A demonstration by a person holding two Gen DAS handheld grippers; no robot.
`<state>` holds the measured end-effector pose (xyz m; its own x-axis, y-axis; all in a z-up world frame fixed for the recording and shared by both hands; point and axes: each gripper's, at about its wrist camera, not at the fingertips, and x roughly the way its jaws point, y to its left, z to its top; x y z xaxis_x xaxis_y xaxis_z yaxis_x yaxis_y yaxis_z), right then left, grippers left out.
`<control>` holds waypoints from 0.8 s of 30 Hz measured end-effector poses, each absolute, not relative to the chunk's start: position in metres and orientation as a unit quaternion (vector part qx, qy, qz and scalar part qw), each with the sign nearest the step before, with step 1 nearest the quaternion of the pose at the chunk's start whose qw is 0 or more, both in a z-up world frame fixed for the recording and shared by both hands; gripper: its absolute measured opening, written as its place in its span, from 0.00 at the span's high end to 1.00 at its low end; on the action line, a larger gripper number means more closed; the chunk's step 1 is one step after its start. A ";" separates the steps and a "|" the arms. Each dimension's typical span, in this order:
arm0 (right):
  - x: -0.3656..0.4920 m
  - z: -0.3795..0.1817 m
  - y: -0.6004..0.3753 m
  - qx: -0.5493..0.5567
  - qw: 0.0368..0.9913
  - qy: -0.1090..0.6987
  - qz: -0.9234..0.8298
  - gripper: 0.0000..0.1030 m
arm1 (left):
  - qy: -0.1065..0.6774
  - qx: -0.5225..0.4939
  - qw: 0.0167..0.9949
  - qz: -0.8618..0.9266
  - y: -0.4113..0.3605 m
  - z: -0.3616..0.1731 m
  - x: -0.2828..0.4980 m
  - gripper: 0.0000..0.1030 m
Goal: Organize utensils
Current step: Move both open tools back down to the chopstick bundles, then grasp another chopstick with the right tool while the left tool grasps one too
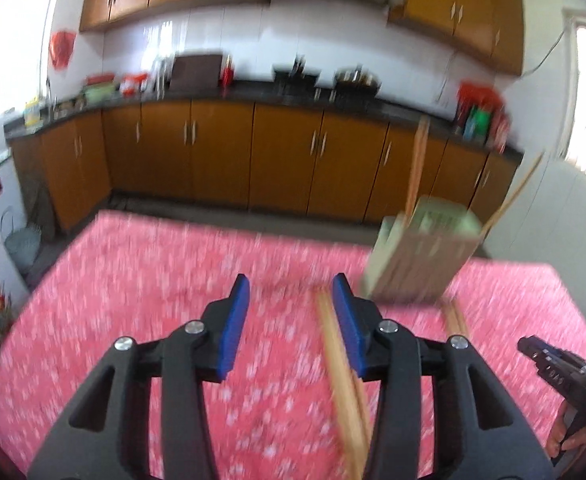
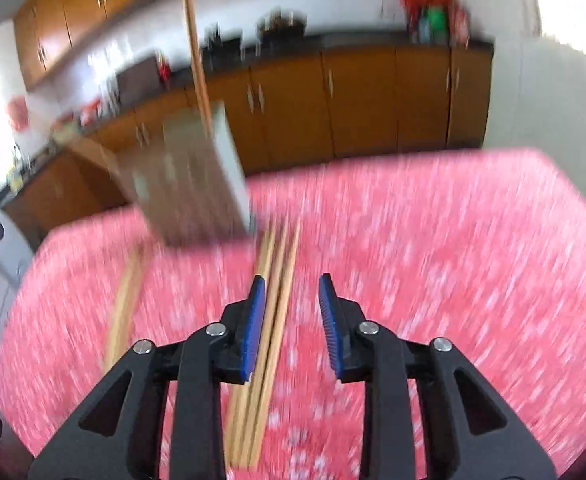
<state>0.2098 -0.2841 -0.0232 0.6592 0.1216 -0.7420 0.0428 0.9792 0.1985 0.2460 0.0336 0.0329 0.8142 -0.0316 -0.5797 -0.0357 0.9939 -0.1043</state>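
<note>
Chopstick holder [image 1: 421, 256] stands near table's [image 1: 173, 280] far edge, sticks upright inside. Loose chopsticks [image 2: 271, 320] lie beside it. Left gripper [image 1: 291, 322] and right gripper [image 2: 293, 326] gape, empty. Only left view shows second chopstick pair [image 1: 457, 318] right of holder.

My left gripper [image 1: 291, 292] has a black frame with blue pads [image 1: 233, 328], and my right gripper [image 2: 291, 292] shows the same black and blue. The desk [image 1: 153, 280] wears a pink-red cloth speckled with small white marks. The chopsticks [image 2: 277, 304] on it are pale tan wood. The utensil holder [image 1: 421, 256] looks pale green on its sides with a brownish-grey front. Behind the holder, the cabinets [image 1: 213, 152] are orange-brown with silvery handles, under a dark countertop [image 1: 253, 94] and white wall tiles [image 1: 253, 40].
</note>
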 end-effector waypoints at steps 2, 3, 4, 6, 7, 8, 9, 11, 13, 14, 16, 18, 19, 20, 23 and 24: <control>0.206 -0.044 -0.278 0.097 0.896 0.434 0.025 0.77 | 0.337 -0.059 0.940 0.002 0.035 0.006 0.243 0.58; 0.206 -0.050 -0.275 0.096 0.892 0.441 0.026 0.77 | 0.345 -0.059 0.937 0.004 0.035 0.000 0.242 0.58; 0.206 -0.056 -0.272 0.096 0.889 0.447 0.026 0.77 | 0.354 -0.060 0.933 0.004 0.035 -0.009 0.242 0.58; 0.205 -0.062 -0.267 0.094 0.889 0.448 0.027 0.77 | 0.371 -0.065 0.926 0.001 0.034 -0.024 0.240 0.58; 0.206 -0.062 -0.265 0.088 0.889 0.448 0.027 0.78 | 0.377 -0.067 0.924 -0.001 0.033 -0.028 0.239 0.58; 0.207 -0.062 -0.263 0.083 0.890 0.448 0.026 0.78 | 0.383 -0.067 0.921 -0.004 0.031 -0.034 0.238 0.58; 0.208 -0.063 -0.261 0.073 0.891 0.448 0.024 0.81 | 0.388 -0.067 0.919 -0.008 0.029 -0.038 0.237 0.58; 0.206 -0.067 -0.258 0.056 0.893 0.446 0.018 0.87 | 0.397 -0.069 0.915 -0.017 0.023 -0.044 0.236 0.61; 0.207 -0.069 -0.260 0.048 0.895 0.442 0.001 0.92 | 0.407 -0.072 0.910 -0.028 0.016 -0.052 0.237 0.63; 0.205 -0.069 -0.265 0.051 0.896 0.442 -0.007 0.92 | 0.412 -0.074 0.908 -0.033 0.010 -0.052 0.241 0.66; 0.207 -0.069 -0.275 0.066 0.895 0.441 -0.026 0.92 | 0.421 -0.077 0.903 -0.042 0.006 -0.058 0.242 0.71; 0.209 -0.070 -0.281 0.074 0.894 0.441 -0.029 0.92 | 0.432 -0.083 0.896 -0.057 0.001 -0.066 0.243 0.77; 0.207 -0.069 -0.282 0.071 0.894 0.441 -0.029 0.92 | 0.435 -0.085 0.895 -0.061 -0.001 -0.068 0.243 0.79; 0.208 -0.068 -0.280 0.066 0.895 0.440 -0.029 0.92 | 0.439 -0.082 0.893 -0.063 -0.004 -0.072 0.244 0.80; 0.207 -0.068 -0.278 0.059 0.897 0.438 -0.029 0.92 | 0.449 -0.080 0.887 -0.065 -0.009 -0.079 0.246 0.84; 0.207 -0.068 -0.278 0.059 0.897 0.438 -0.029 0.92 | 0.453 -0.081 0.885 -0.066 -0.010 -0.082 0.247 0.85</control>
